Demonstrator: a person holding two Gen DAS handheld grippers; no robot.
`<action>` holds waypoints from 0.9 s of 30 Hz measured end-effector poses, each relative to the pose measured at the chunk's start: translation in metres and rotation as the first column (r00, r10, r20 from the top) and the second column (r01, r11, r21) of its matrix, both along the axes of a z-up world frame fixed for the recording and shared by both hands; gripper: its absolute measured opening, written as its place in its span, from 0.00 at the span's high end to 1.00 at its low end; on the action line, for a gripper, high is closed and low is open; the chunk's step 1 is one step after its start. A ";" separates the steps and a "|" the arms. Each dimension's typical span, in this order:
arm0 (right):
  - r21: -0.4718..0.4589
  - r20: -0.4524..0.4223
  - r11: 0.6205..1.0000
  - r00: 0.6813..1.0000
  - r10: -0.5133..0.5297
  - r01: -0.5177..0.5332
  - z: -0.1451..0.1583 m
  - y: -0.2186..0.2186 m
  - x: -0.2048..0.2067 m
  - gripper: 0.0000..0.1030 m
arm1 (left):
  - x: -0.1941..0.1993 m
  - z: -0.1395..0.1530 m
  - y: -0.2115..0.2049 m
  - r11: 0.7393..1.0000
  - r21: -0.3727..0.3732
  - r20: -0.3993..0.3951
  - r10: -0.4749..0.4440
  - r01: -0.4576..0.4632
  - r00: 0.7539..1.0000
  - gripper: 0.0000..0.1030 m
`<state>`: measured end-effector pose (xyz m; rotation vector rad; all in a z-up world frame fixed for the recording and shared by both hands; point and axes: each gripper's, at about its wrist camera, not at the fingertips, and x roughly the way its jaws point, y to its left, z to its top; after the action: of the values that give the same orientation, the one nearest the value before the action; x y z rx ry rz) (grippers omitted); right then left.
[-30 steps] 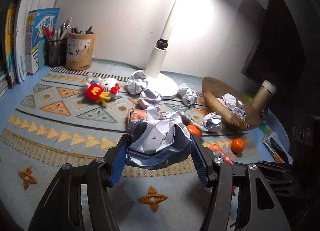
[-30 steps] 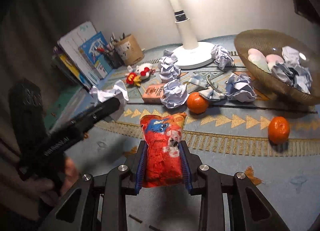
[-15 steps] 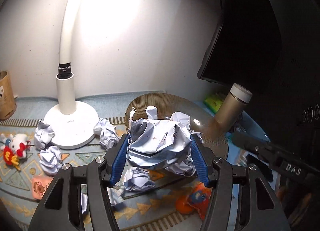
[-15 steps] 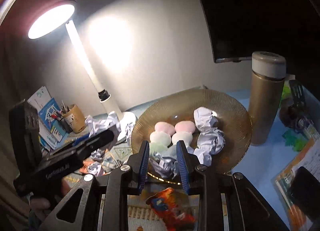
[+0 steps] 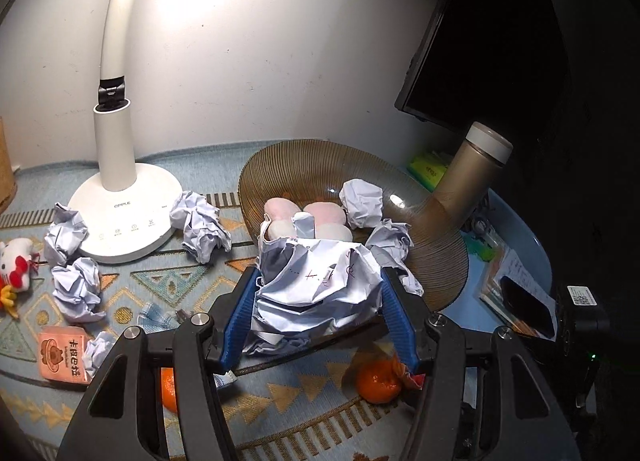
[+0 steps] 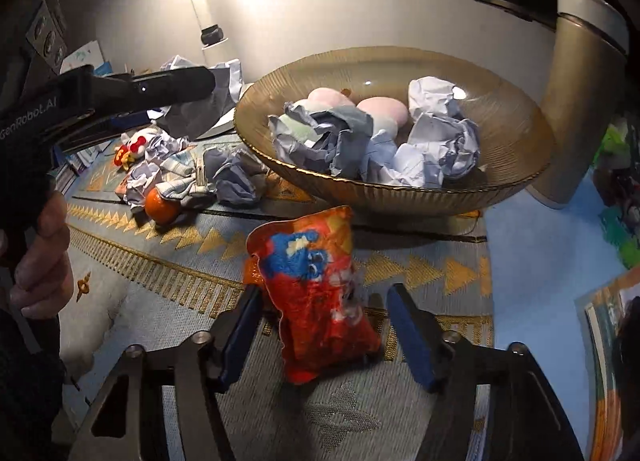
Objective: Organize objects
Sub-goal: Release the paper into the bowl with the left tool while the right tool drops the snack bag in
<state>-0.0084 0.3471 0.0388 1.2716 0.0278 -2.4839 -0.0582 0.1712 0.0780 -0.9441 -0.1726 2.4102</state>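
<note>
Left wrist view shows your left gripper [image 5: 318, 303] clamped on a crumpled paper ball [image 5: 318, 285], held just before the near rim of the ribbed bowl [image 5: 280, 165], so the bowl lies straight ahead. On the patterned mat [image 6: 168, 301], the red snack bag [image 6: 316, 293] lies loose between the opening jaws of your right gripper [image 6: 326, 335], its long axis pointing toward the bowl's near side.

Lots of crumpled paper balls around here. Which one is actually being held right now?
The big crumpled paper ball clamped in the left gripper, in front of the bowl. The others lie loose on the mat or inside the bowl.
</note>
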 end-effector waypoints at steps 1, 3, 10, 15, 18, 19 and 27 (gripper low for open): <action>-0.025 0.005 0.999 1.000 0.027 -0.027 0.000 0.000 0.000 0.54 | 0.000 0.000 0.000 1.000 -0.001 0.000 -0.002 0.002 1.000 0.45; -0.011 0.000 0.999 0.999 0.040 -0.040 0.001 -0.001 0.004 0.66 | 0.000 0.002 0.000 1.000 -0.006 -0.002 -0.006 0.006 1.000 0.45; -0.072 -0.061 0.997 0.998 0.014 -0.019 0.024 0.001 0.036 0.77 | -0.001 0.007 -0.004 1.000 0.004 -0.003 -0.008 0.008 1.000 0.45; -0.138 -0.171 0.988 0.980 -0.097 0.073 0.081 0.016 0.032 0.77 | -0.010 0.029 0.002 0.999 0.029 -0.036 -0.020 0.021 0.999 0.45; -0.138 -0.229 0.975 0.953 -0.201 0.173 0.106 0.022 0.006 0.77 | -0.021 0.041 0.014 0.999 0.032 -0.065 -0.034 0.036 0.997 0.45; -0.152 -0.227 0.967 0.946 -0.234 0.203 0.110 0.025 -0.007 0.77 | -0.025 0.043 0.018 0.999 0.030 -0.068 -0.034 0.036 0.997 0.44; -0.174 -0.169 0.937 0.929 -0.330 0.301 0.093 0.033 -0.091 0.58 | -0.063 0.031 0.042 1.000 -0.007 -0.082 -0.028 0.027 0.996 0.13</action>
<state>-0.0995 0.3803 0.1321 1.0350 -0.3310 -2.8160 -0.1215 0.2135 0.1088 -0.8429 -0.1211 2.4206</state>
